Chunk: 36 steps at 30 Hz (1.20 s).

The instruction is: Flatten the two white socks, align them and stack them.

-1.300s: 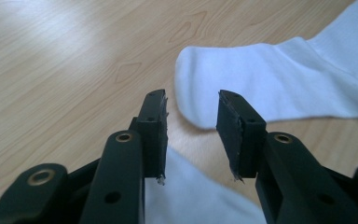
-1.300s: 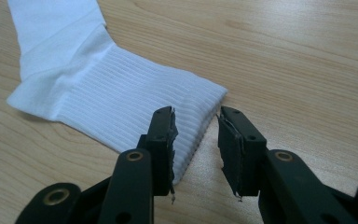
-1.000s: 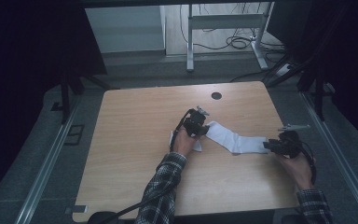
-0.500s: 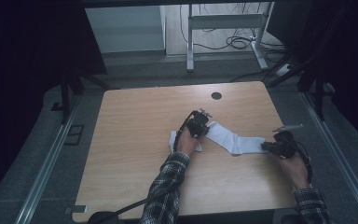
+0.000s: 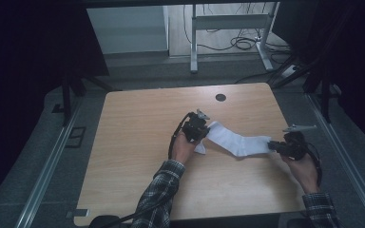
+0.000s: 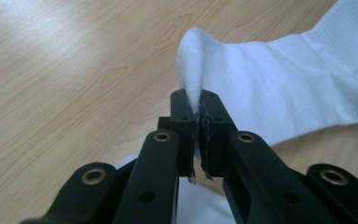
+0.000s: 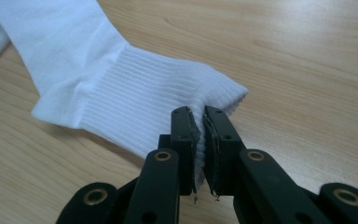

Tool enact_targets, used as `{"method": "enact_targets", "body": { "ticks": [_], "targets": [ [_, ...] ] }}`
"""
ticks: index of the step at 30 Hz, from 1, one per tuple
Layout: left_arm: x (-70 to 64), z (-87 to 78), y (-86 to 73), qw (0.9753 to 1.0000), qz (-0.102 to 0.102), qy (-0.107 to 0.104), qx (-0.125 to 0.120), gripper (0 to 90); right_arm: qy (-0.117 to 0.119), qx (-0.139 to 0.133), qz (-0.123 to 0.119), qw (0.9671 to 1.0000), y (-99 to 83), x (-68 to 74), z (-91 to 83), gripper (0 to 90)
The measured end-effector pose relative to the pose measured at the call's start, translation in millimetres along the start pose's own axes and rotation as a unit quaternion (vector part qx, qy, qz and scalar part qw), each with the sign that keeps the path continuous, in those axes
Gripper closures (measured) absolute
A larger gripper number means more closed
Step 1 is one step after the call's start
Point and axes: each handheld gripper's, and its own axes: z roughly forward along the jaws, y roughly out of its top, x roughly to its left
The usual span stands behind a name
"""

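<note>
A white sock (image 5: pixel 237 141) is stretched across the wooden table (image 5: pixel 138 142) between my two grippers. My left gripper (image 5: pixel 200 129) is shut on the sock's toe end, and in the left gripper view the cloth (image 6: pixel 261 88) is pinched between the closed jaws and folds upward. At the right, my right gripper (image 5: pixel 274 145) is shut on the ribbed cuff (image 7: pixel 135 112), whose edge sits between the jaws. A second white piece (image 5: pixel 200 148) peeks out under the left hand.
A dark round hole (image 5: pixel 220 97) sits near the table's far edge. Beyond the table are a metal frame (image 5: pixel 228 21) and cables on the floor. Metal rails (image 5: pixel 52 161) run along both sides of the table.
Both grippers have shifted slightly toward the near side with the sock still held between them. The right gripper moved a little left and nearer.
</note>
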Motion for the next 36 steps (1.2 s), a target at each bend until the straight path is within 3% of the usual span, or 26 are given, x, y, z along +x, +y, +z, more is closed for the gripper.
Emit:
{"method": "enact_targets", "body": {
  "ticks": [7, 13, 17, 22, 26, 30, 36],
  "targets": [
    [-0.4, -37.4, -18.1, 0.9998, -0.005, 0.004, -0.019, 85.5, 0.025, -0.015, -0.02, 0.9994, 8.8, 18.2, -6.4, 81.9],
    [0.0, -77.9, -43.9, 0.9992, -0.009, 0.015, -0.035, 85.3, 0.054, -0.022, -0.045, 0.9973, 16.4, 41.6, -7.4, 81.6],
    [-0.2, -103.4, -69.1, 0.9987, -0.021, 0.022, -0.04, 85.1, 0.074, -0.022, -0.061, 0.9951, 20.4, 58.6, -5.4, 81.5],
    [-3.9, -123.2, -103.2, 0.9978, -0.037, 0.036, -0.041, 84.9, 0.102, -0.014, -0.083, 0.9912, 22.6, 82.4, 2.2, 81.5],
    [-7.5, -129.4, -129.3, 0.9967, -0.051, 0.05, -0.039, 84.4, 0.117, 0.004, -0.099, 0.9882, 20.8, 98.9, 14.1, 81.5],
    [-9.9, -126.3, -152.6, 0.996, -0.064, 0.057, -0.023, 83.7, 0.115, 0.029, -0.124, 0.9852, 17.0, 113.5, 28.4, 81.4],
    [-10.8, -108.8, -175.3, 0.995, -0.086, 0.049, 0.015, 79.5, 0.108, 0.058, -0.133, 0.9835, 9.4, 117.5, 43.7, 79.9]
  ]
}}
